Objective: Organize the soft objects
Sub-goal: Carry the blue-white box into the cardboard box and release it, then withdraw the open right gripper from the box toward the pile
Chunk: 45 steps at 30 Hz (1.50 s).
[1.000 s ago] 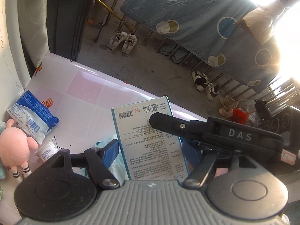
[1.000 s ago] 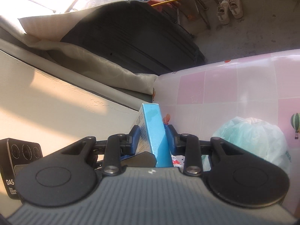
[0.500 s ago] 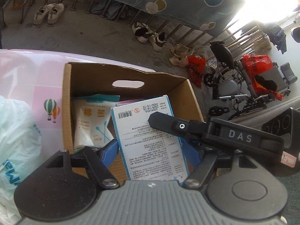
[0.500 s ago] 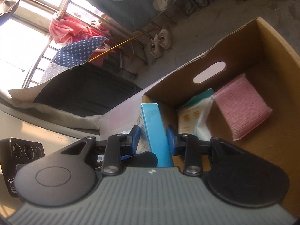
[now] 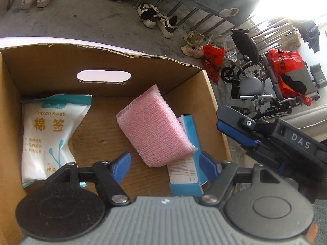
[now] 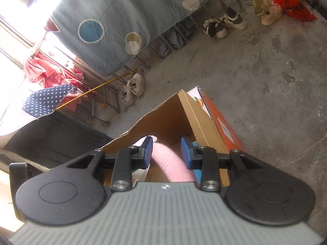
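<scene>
Shoes (image 5: 157, 20), wheelchair (image 5: 255, 81), red bags (image 5: 212, 61) on floor

White pouch (image 5: 48, 136) in cardboard box (image 5: 40, 69): "Cotton Swab", "棉签". Black gripper body (image 5: 294, 143): "DAS". Blue carton print unreadable.

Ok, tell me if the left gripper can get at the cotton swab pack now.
Probably yes. The left gripper hangs open and empty over the open carton, and the cotton swab pack lies uncovered, apart from the pink sponge.
</scene>
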Tool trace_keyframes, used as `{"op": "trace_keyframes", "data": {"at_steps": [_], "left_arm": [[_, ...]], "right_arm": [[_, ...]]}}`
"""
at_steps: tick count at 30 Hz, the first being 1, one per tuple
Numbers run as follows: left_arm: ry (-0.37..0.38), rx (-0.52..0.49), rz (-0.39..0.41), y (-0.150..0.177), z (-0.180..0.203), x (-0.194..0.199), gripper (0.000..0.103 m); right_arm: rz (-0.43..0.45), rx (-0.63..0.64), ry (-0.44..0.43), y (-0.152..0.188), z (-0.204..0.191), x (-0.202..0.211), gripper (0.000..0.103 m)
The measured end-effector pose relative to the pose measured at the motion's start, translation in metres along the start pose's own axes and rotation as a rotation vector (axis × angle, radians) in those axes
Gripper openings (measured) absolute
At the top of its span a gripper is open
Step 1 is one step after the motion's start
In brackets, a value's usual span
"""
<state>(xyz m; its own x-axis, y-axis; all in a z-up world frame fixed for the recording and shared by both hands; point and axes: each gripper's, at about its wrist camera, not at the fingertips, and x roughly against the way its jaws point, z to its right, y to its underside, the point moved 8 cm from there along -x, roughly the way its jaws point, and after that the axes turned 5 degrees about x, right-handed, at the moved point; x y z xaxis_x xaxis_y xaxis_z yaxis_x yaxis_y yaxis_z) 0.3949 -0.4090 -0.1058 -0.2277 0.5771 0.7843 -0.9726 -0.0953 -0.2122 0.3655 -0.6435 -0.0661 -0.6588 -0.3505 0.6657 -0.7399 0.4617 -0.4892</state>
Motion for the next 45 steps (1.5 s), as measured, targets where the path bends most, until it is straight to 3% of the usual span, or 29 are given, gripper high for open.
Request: {"op": "trace_keyframes", "data": {"at_steps": [6,15,21,24,34,38,40,45], "left_arm": [[-0.021,-0.002,0.055,-0.003,-0.020,0.046,0.075],[-0.095,0.029,0.174,-0.012,-0.070,0.136,0.075],[-0.110,0.076,0.210,-0.017,-0.108,0.166,0.075],[-0.105,0.101,0.211,-0.019,-0.122,0.172,0.075],[-0.087,0.127,0.233,-0.026,-0.147,0.186,0.075],[-0.082,0.128,0.234,-0.026,-0.151,0.187,0.075],[-0.081,0.129,0.234,-0.026,-0.151,0.188,0.075],[-0.075,0.127,0.234,-0.022,-0.151,0.189,0.075]], "right_arm": [[-0.016,-0.003,-0.018,0.016,-0.013,0.004,0.031],[-0.081,0.016,0.027,0.038,-0.054,-0.034,0.031],[-0.104,0.064,0.193,0.054,-0.055,-0.072,0.034],[-0.116,0.083,0.284,0.058,-0.048,-0.093,0.043],[-0.129,0.237,0.431,0.048,-0.063,-0.150,0.064],[-0.179,0.322,0.425,0.051,-0.075,-0.171,0.076],[-0.197,0.356,0.416,0.053,-0.082,-0.176,0.076],[-0.238,0.389,0.272,0.059,-0.104,-0.180,0.072]]}}
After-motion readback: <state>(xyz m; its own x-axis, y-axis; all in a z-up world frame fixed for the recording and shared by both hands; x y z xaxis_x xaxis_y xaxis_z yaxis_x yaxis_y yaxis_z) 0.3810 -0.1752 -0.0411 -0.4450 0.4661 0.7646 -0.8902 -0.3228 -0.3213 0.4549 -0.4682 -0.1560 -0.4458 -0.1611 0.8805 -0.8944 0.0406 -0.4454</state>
